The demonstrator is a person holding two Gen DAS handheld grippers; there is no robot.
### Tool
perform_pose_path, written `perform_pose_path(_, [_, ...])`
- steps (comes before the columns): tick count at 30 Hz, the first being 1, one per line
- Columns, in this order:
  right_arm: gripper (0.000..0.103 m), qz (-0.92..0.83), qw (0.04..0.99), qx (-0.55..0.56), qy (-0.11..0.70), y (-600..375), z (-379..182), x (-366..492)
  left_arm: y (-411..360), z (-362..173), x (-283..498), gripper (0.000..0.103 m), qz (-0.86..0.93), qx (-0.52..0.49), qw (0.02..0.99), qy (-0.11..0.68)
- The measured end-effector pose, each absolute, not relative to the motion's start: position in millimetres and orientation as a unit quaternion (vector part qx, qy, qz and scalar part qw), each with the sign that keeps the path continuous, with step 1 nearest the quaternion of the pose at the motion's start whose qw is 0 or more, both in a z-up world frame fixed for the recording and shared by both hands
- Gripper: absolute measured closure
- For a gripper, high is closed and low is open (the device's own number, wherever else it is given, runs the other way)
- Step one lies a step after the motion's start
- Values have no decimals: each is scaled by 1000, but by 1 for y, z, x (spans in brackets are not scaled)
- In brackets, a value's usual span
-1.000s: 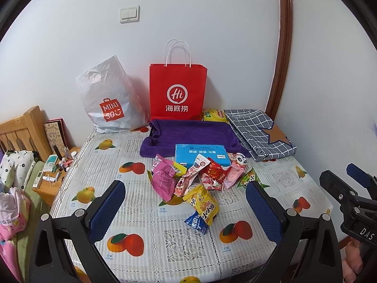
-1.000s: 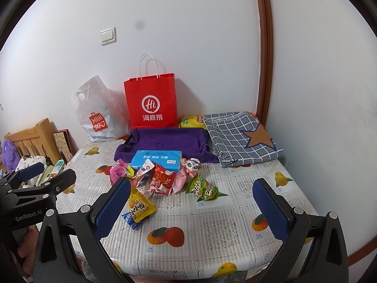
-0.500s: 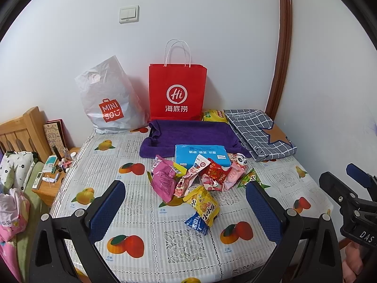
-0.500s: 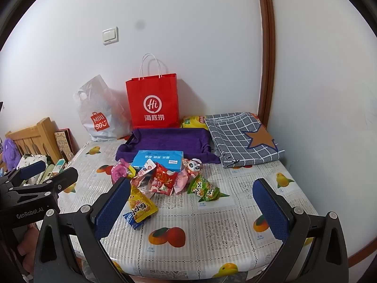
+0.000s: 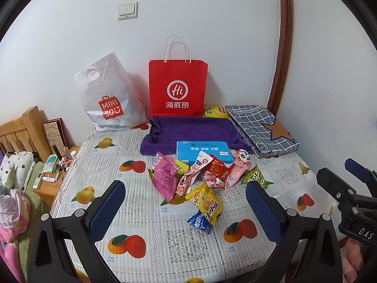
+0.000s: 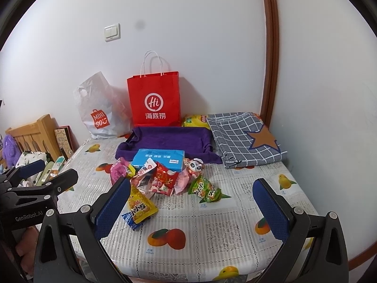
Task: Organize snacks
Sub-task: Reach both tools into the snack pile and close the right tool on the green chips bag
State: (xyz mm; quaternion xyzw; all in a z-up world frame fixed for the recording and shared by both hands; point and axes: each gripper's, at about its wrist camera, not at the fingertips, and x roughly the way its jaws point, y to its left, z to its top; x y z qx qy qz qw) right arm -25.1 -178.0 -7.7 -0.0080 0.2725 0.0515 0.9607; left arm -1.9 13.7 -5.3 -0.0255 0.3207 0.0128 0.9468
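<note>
A heap of snack packets lies mid-table: a pink bag (image 5: 165, 179), a red packet (image 5: 218, 169), a yellow packet (image 5: 207, 204) over a small blue one (image 5: 199, 221), a green packet (image 6: 205, 188) and a panda packet (image 6: 194, 165). Behind them a blue box (image 5: 202, 149) rests against a purple cloth tray (image 5: 193, 131). My left gripper (image 5: 185, 208) hovers open above the near table edge, short of the heap. My right gripper (image 6: 192, 208) is open too, nothing between its fingers.
A red paper bag (image 5: 178, 87) and a white plastic bag (image 5: 108, 96) stand against the wall. A folded checked cloth (image 5: 261, 127) lies at the back right, a yellow bag (image 5: 214, 112) beside it. A wooden bedhead (image 5: 21, 132) and cluttered bedside stand (image 5: 55, 172) are left of the fruit-print tablecloth (image 5: 146, 243).
Both views have shifted only slightly; the grippers stay open and the snacks have not moved.
</note>
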Motion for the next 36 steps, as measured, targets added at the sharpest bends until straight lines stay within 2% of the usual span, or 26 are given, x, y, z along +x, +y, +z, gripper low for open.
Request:
perform_pose_path(16, [0, 24, 939, -12, 342, -195, -73, 43, 38, -62, 50, 0, 55, -1, 923, 382])
perform_pose_path(22, [1, 34, 934, -8, 357, -206, -110, 70, 54, -93, 70, 1, 49, -28, 910, 410])
perform_pose_path(26, [14, 53, 923, 7, 382, -214, -136, 92, 62, -108, 84, 1, 44, -30, 903, 427])
perform_pose_path(30, [15, 52, 909, 10, 414, -216, -157, 116, 73, -121, 97, 1, 29, -51, 894, 443])
perform_pose_path(36, [17, 73, 907, 16, 415, -215, -177, 142, 89, -130, 107, 1, 41, -59, 895, 441])
